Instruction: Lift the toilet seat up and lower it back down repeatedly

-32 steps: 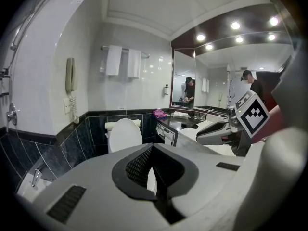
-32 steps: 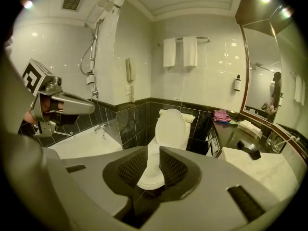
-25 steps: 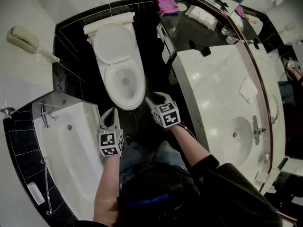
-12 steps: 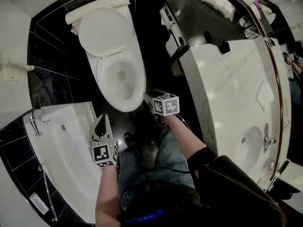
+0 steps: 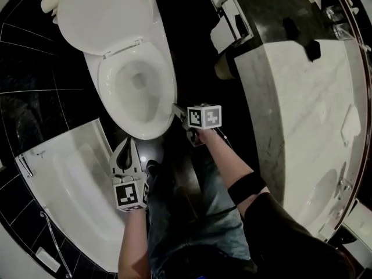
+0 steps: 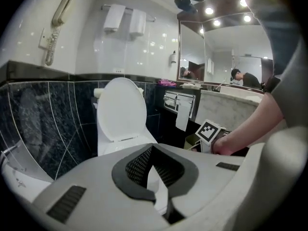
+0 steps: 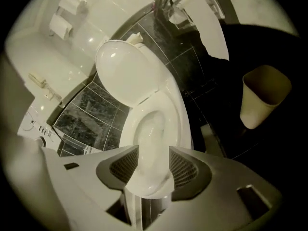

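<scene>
A white toilet stands with its lid (image 5: 104, 16) raised against the wall and its seat (image 5: 165, 80) lying flat on the bowl. My right gripper (image 5: 177, 109) is at the seat's front right edge. In the right gripper view, the right gripper (image 7: 153, 146) has just been opening its jaws. They stand wide with the seat's front rim (image 7: 149, 177) between them, and the pads do not press on it. My left gripper (image 5: 130, 143) hangs just in front of the bowl, apart from it. In the left gripper view, the left gripper (image 6: 152, 148) has its tips together and holds nothing.
A white bathtub (image 5: 70, 179) lies to the left. A marble vanity counter (image 5: 302, 109) runs along the right, with a paper holder (image 5: 224, 34) and a beige waste bin (image 7: 262, 100) beside the toilet. A wall phone (image 6: 57, 25) hangs at the left. The person's legs (image 5: 197, 214) fill the dark floor in front.
Both grippers have come down towards the toilet's front. The right one has rolled and reached the seat's front right edge. The head view has closed in on the bowl.
</scene>
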The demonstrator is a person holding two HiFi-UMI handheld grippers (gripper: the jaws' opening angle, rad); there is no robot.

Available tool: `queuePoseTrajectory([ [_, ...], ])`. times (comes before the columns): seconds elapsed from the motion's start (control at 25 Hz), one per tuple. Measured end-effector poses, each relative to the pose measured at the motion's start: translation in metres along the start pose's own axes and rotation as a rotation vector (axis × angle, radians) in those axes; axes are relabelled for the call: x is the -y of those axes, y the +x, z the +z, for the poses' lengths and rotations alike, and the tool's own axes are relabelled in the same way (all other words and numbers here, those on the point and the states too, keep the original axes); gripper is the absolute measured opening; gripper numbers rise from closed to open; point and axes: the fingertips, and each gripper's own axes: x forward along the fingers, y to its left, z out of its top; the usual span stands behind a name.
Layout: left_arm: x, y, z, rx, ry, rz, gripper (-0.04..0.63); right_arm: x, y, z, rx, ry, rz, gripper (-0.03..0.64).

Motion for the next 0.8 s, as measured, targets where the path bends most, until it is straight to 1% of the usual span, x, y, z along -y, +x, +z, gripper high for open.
queuePoseTrajectory([
  [0.12,0.005,0.02,-0.027,-0.017,0.002,-0.017,-0.012,0.019,0.025,-0.006,0.0,0.056,0.038,0.218],
  [0.32,0.011,0.038,-0.064,-0.056,-0.022,-0.029,-0.012,0.038,0.057,-0.02,-0.024,0.072,0.066,0.212],
  [0.4,0.013,0.044,-0.071,-0.076,-0.046,-0.032,-0.012,0.043,0.068,-0.023,-0.028,0.085,0.073,0.212],
  [0.52,0.016,0.049,-0.078,-0.094,-0.062,-0.041,-0.012,0.047,0.08,-0.024,-0.025,0.113,0.087,0.212],
  [0.56,0.016,0.049,-0.081,-0.095,-0.067,-0.039,-0.012,0.048,0.082,-0.024,-0.024,0.123,0.091,0.202],
  [0.6,0.014,0.049,-0.084,-0.094,-0.068,-0.037,-0.012,0.049,0.084,-0.024,-0.022,0.133,0.094,0.177],
  [0.68,0.012,0.048,-0.091,-0.088,-0.053,-0.043,-0.012,0.051,0.085,-0.023,-0.017,0.154,0.097,0.179],
  [0.8,0.01,0.048,-0.091,-0.087,-0.063,-0.034,-0.012,0.051,0.084,-0.022,-0.013,0.172,0.102,0.166],
])
